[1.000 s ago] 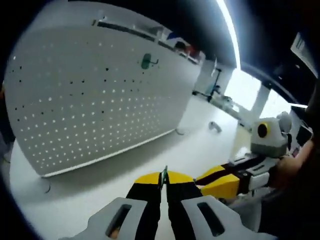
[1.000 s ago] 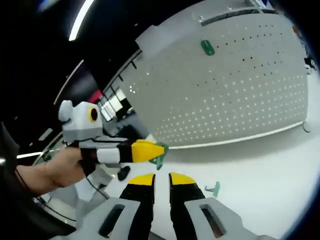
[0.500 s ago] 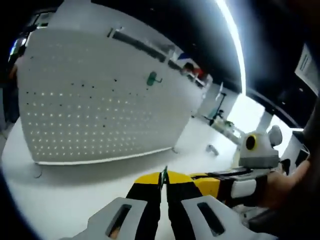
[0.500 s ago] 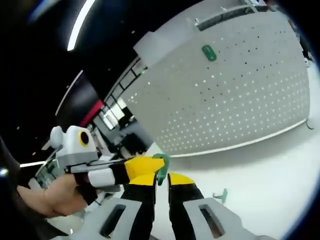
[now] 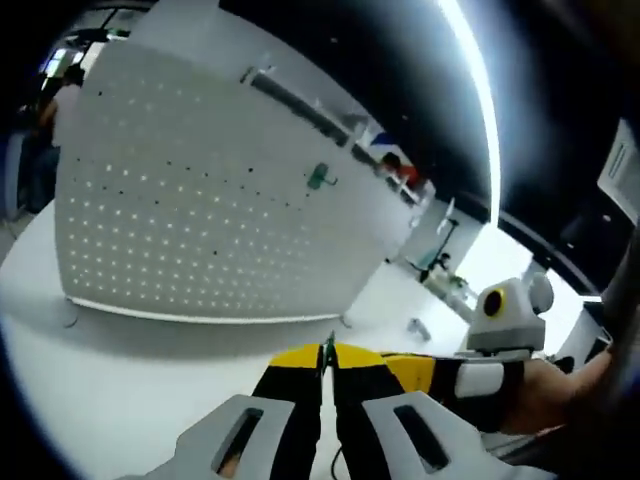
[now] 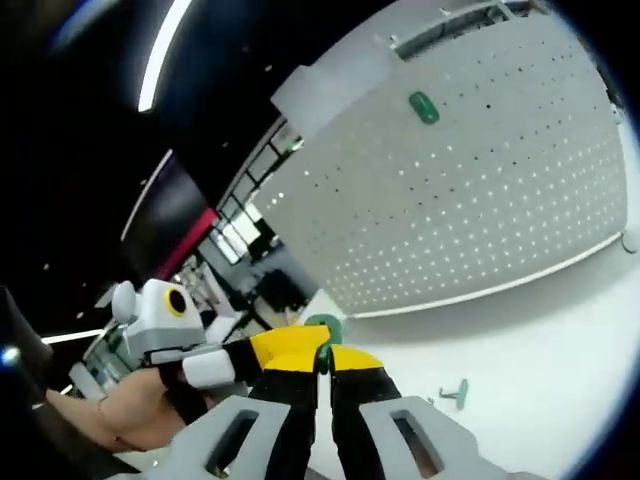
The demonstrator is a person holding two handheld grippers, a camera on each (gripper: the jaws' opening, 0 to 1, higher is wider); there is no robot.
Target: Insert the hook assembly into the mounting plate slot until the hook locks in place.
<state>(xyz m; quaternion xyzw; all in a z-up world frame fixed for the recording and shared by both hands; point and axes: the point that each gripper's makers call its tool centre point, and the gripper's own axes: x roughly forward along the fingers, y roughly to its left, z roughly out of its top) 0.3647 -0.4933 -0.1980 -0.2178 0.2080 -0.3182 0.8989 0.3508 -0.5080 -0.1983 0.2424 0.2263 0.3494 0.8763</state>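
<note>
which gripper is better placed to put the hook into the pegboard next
Likely left. The left gripper is shut on a green hook and faces the pegboard. The right gripper looks nearly shut and empty beside it; a spare hook lies on the table.

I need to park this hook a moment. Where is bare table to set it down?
Bare white table runs between the pegboard's lower edge and the loose green hook. It is crowded where the left gripper meets the right gripper.
</note>
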